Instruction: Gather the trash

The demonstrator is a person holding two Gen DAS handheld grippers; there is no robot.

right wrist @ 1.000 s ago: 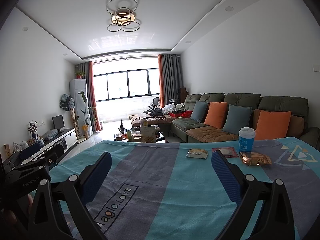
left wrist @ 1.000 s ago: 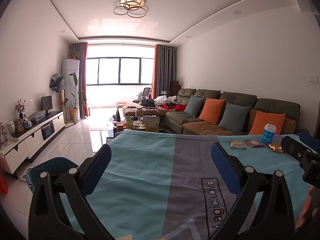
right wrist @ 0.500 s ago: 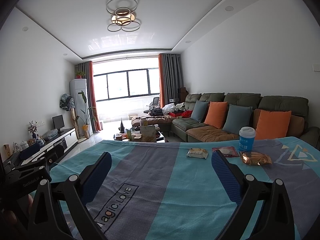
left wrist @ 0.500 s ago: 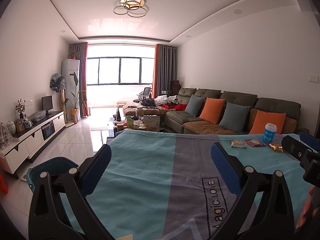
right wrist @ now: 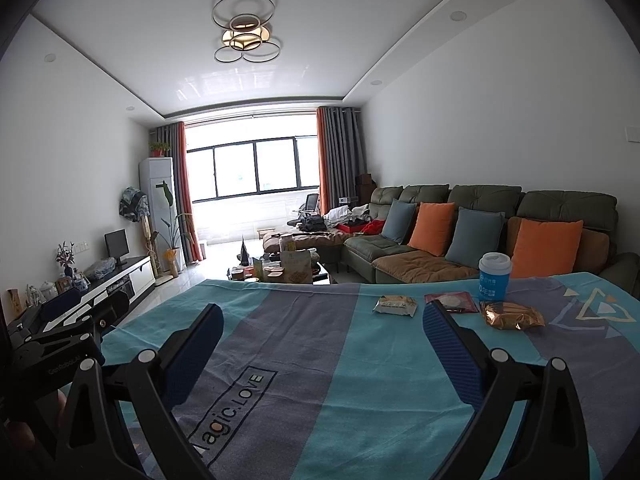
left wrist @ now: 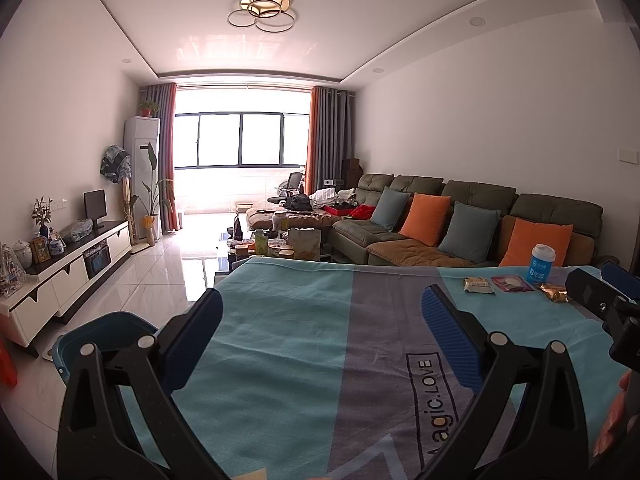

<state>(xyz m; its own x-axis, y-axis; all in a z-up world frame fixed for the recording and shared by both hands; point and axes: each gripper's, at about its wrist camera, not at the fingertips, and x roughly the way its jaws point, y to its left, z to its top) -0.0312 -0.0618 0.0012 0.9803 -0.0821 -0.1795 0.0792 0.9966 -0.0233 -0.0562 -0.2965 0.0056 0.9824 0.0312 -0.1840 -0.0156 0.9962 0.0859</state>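
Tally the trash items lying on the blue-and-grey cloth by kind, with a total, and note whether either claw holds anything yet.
Snack wrappers/packets: 3 (pale packet, dark red packet, gold packet)
Lidded paper cups: 1 (blue cup)
Total: 4
Left claw and right claw are both open, holding nothing.

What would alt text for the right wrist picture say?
The open right gripper hovers over a blue-grey tablecloth bearing a blue cup and three snack wrappers; a sofa stands behind.
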